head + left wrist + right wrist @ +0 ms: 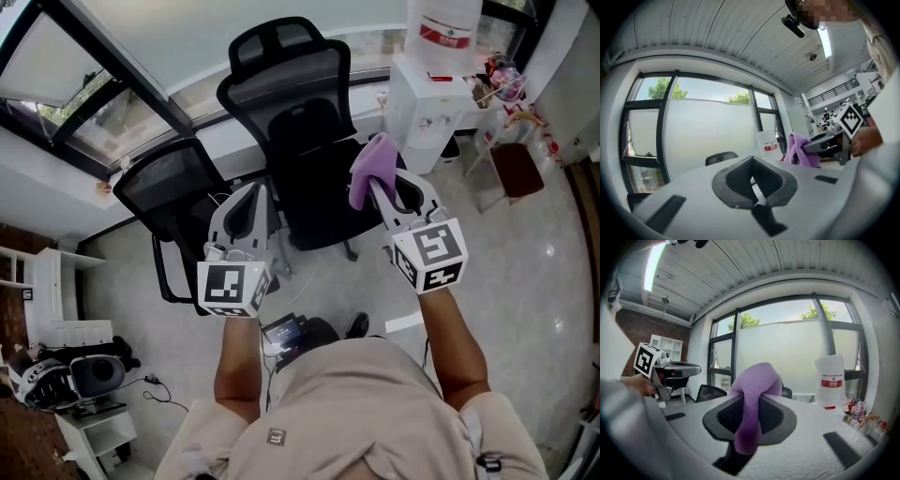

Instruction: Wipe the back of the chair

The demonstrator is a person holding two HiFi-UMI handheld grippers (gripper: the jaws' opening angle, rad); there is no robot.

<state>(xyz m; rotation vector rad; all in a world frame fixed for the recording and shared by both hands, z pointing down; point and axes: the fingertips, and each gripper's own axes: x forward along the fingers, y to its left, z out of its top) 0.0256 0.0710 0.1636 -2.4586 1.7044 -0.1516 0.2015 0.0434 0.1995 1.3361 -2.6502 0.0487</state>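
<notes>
The right claw (384, 192) pinches a soft, limp purple cloth (370, 164); the left claw (246, 199) is closed, empty. The mesh chair back (286, 80) likely flexes, so brace its rim.

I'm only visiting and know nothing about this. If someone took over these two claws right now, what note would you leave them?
Left claw: shut, empty, held in the air.
Right claw: shut on the purple cloth.
The black chair stands just ahead, seat towards the person. The cloth is held up in front of it, not touching the backrest.
Done: cloth in hand.
Left: bring the cloth to the chair's back and wipe it.
</notes>
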